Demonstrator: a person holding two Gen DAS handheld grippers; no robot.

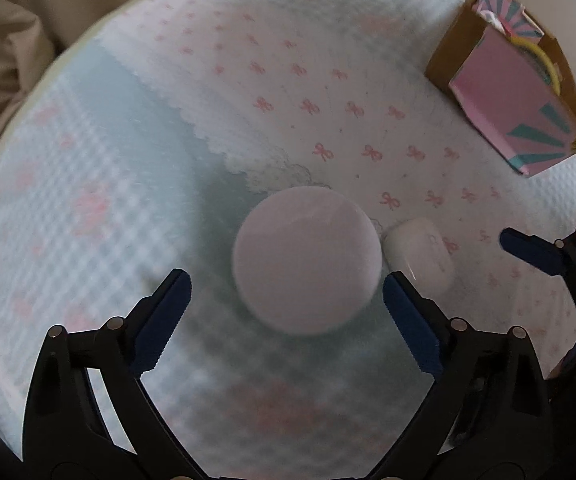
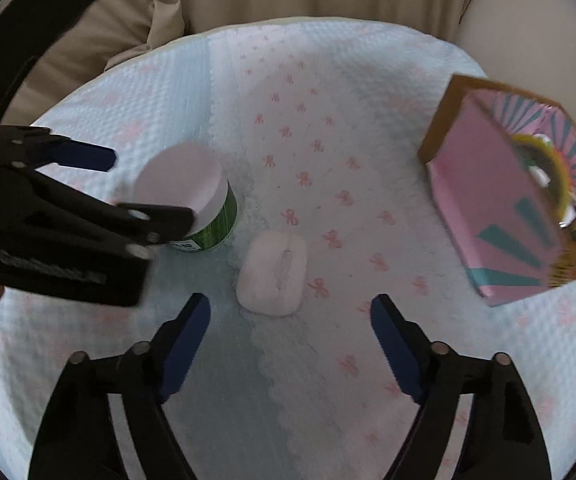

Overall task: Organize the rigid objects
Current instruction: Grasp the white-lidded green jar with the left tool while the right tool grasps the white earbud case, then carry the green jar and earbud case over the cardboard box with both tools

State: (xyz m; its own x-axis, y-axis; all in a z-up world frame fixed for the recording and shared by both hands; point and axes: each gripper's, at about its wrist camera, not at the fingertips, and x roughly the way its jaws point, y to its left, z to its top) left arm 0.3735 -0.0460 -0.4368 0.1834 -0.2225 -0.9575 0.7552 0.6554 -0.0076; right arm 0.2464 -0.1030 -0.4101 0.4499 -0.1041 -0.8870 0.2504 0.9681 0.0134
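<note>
A green jar with a pale pink lid stands on the patterned cloth, and my left gripper hangs open just above it, one blue pad on each side of the lid without touching. In the right wrist view the same jar shows between the left gripper's fingers. A small white rounded case lies right of the jar, just ahead of my open right gripper, which holds nothing. In the left wrist view the case sits between the jar and a right gripper finger.
A cardboard box with pink and teal panels stands at the right on the cloth, a yellow-rimmed roll inside it; the left wrist view has the box at top right. The cloth covers a round table. Beige fabric lies behind.
</note>
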